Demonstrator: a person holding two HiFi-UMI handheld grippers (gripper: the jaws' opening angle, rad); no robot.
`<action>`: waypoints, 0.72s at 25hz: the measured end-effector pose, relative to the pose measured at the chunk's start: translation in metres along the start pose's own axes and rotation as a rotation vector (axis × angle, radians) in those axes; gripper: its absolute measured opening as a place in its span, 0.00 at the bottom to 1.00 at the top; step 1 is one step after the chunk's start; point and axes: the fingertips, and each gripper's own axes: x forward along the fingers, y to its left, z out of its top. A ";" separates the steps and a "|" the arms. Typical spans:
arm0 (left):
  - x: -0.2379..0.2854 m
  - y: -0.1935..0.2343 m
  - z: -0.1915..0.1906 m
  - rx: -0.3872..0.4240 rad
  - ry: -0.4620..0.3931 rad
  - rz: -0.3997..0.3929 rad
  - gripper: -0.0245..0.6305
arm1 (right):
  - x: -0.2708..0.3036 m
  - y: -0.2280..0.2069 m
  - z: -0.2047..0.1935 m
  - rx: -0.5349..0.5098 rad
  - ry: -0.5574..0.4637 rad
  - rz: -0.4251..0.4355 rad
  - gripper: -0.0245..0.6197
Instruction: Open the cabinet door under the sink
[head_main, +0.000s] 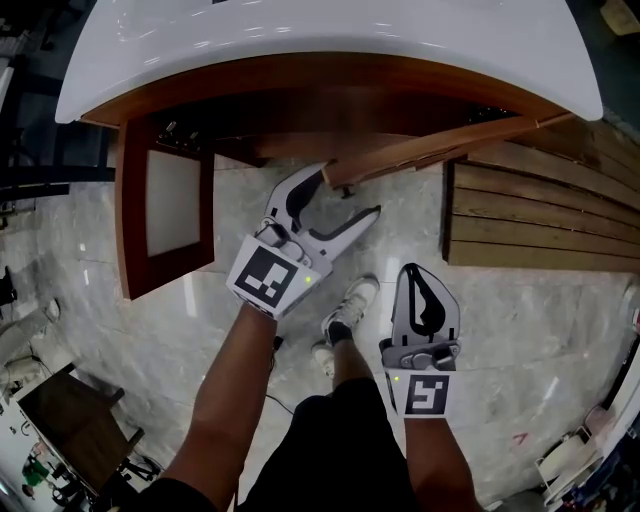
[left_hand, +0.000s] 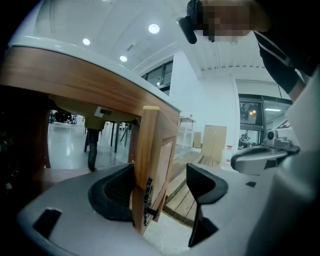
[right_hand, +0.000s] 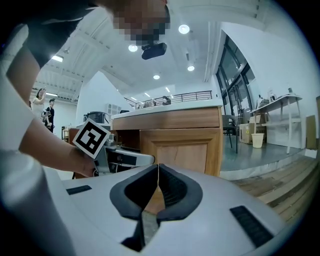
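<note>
Left tongs (head_main: 350, 189) gape astride the cabinet door (head_main: 440, 146) edge, right tongs (head_main: 412, 275) pinched together empty over marble floor (head_main: 540, 320).

Left gripper (head_main: 350, 190) and right gripper (head_main: 412, 268) are white, fingers (head_main: 425, 305) black; black shorts (head_main: 320, 450).

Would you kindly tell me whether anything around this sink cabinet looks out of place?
Nothing looks damaged or spilled. One cabinet door hangs wide open, and the other door stands ajar between the open jaws of the left gripper.
</note>
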 end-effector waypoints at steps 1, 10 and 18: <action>-0.002 -0.005 -0.001 -0.001 0.006 0.000 0.56 | -0.003 -0.001 0.001 -0.002 -0.003 -0.004 0.08; -0.013 -0.051 -0.012 0.029 0.061 -0.018 0.56 | -0.047 -0.005 -0.002 0.005 -0.011 -0.049 0.08; -0.018 -0.115 -0.023 0.030 0.087 -0.065 0.53 | -0.096 -0.010 -0.010 0.006 -0.008 -0.087 0.08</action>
